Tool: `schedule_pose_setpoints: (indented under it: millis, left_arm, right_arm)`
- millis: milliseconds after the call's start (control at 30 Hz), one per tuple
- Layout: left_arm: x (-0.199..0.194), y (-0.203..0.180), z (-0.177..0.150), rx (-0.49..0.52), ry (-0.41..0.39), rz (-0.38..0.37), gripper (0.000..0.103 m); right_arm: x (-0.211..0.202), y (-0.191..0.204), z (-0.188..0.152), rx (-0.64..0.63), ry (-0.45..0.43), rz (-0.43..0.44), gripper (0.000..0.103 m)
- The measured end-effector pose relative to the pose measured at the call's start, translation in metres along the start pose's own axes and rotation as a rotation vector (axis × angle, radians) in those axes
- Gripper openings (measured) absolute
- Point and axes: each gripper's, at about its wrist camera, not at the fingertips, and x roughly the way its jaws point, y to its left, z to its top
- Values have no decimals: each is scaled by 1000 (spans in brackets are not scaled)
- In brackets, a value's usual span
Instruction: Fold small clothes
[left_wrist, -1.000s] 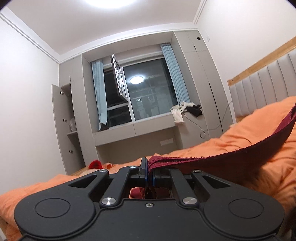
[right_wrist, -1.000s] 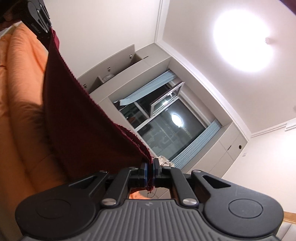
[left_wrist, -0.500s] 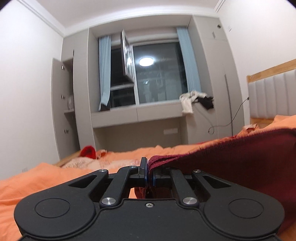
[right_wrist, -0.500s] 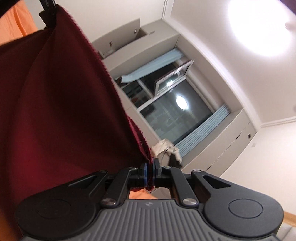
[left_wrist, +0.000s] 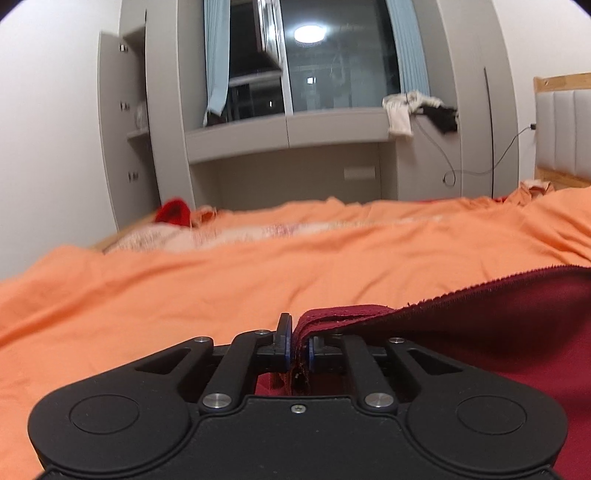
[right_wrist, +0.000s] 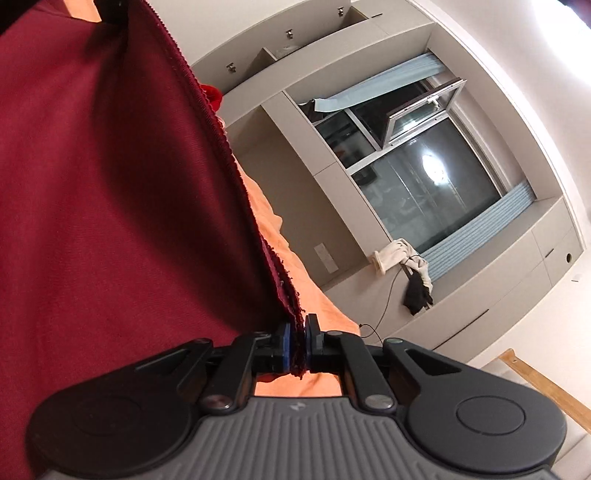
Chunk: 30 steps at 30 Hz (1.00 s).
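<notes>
The garment (left_wrist: 498, 325) lies on the bed (left_wrist: 221, 280), stretching rightward from the left tool (left_wrist: 298, 347), which pinches one corner; the right tool (right_wrist: 298, 345) pinches another, the cloth spreading to its left. Beyond the bed stands a window (left_wrist: 340, 55) above a ledge (left_wrist: 284, 129), with clothes (left_wrist: 399, 114) heaped at the ledge's right end and an open cupboard (left_wrist: 125, 122) left of it.

Matt ribbed maroon knit cloth (left_wrist: 498, 325) lies on a soft, wrinkled orange bedsheet (left_wrist: 221, 266).
</notes>
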Motion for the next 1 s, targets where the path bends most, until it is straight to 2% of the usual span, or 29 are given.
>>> schedule_pose_setpoints:
  millis: [100,167,233,300,367,433,500,567,700,900,1000]
  left_arm:
    - [16,4,-9,-24,37,-1,10]
    - [22,2,-14,-17,50,6,16]
    - [27,1,-17,-8,67,13,22]
    - [28,3,-22,-21,82,13,30]
    - [28,7,-24,-43,93,16,52]
    - [26,13,-25,-77,96,7,67]
    - [21,20,-26,-110,96,-12,73]
    - [17,26,-27,-129,104,-22,74]
    - [9,36,-29,-166,119,-44,75]
    - [-4,43,-34,-191,142,-93,75]
    - [-11,40,-35,-180,148,-119,75]
  right_arm:
    - [8,-3,-4,28,12,21,13]
    - [6,-5,-8,59,28,38,24]
    - [3,-9,-12,81,42,37,30]
    - [3,-18,-15,112,60,34,38]
    - [-2,-25,-19,157,78,26,62]
    - [-6,-33,-22,199,91,27,71]
    - [-9,-44,-25,253,112,41,78]
    - [-9,-60,-27,312,129,59,91]
    - [-14,-88,-32,456,147,122,95]
    - [-16,-129,-43,778,161,326,98]
    - [-13,-135,-44,796,156,379,91]
